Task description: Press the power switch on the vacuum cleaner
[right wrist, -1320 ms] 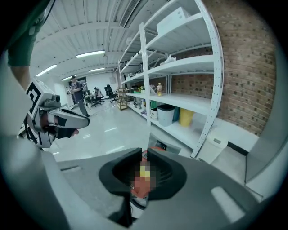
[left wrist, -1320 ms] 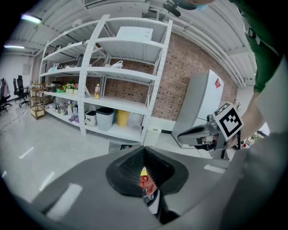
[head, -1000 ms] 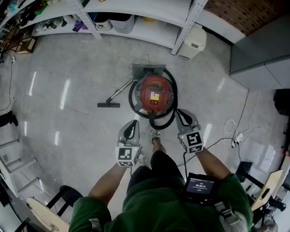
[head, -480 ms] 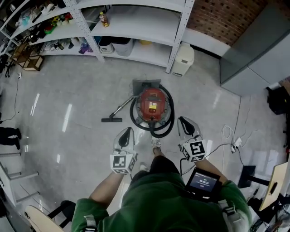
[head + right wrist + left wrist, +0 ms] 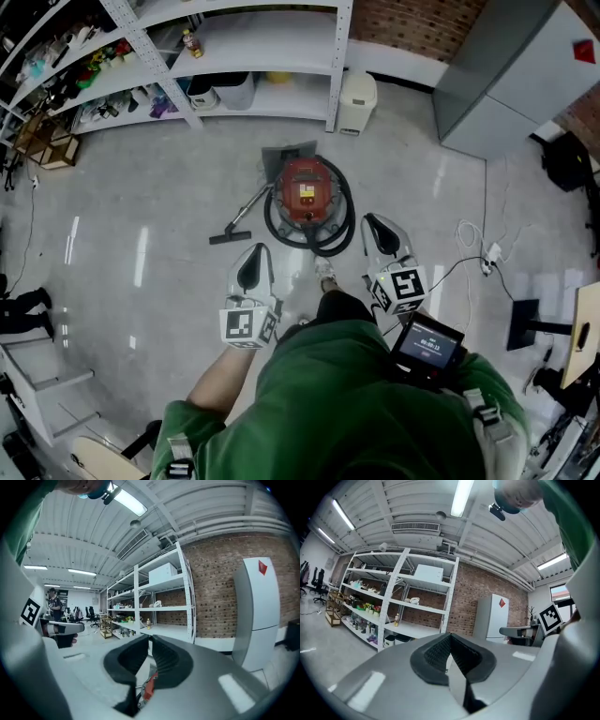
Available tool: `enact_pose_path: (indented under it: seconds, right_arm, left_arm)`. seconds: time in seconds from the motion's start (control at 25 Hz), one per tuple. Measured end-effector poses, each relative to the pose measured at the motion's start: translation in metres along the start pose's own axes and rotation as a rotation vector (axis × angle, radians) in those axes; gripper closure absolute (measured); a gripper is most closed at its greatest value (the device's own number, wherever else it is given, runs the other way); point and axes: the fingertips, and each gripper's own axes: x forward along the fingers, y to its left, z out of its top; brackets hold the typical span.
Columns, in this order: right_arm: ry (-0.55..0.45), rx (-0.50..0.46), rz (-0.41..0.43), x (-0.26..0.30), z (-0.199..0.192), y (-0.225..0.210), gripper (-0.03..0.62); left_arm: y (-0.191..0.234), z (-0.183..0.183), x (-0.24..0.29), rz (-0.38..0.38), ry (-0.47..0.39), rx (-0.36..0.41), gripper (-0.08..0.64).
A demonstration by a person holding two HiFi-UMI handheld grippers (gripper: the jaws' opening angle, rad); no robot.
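Vacuum cleaner (image 5: 305, 195) on the floor (image 5: 159, 187) before the shelving (image 5: 272, 56), well apart from left gripper (image 5: 254, 255) and right gripper (image 5: 376, 228), both pinched together on nothing: approach step, likely calling next for lowering one tip onto its switch.

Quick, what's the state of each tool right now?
Left tool: closed, jaws together, holding nothing.
Right tool: closed, jaws together, holding nothing.

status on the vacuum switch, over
Left gripper, right gripper shut, empty, short of it. Vacuum cleaner on floor ahead, untouched. Hose loops around it.
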Motion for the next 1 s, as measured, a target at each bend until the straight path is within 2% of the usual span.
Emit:
enact_pose_path:
  seconds: [0.24,0.56,1.0]
  right_arm:
    - [-0.020,0.006,-0.022,-0.039,0.008,0.028,0.566]
    - [0.026,0.019,-0.030,-0.091,-0.012,0.048,0.566]
    - [0.000,-0.008,-0.001,-0.139,-0.001,0.027,0.566]
  left_arm:
    - [-0.020,0.008,-0.040,-0.088,0.012,-0.005,0.554]
    - [-0.045,-0.001,-0.072,-0.181,0.065,0.019,0.554]
    - [-0.091,0.004,-0.057,-0.064,-0.010,-0.015,0.554]
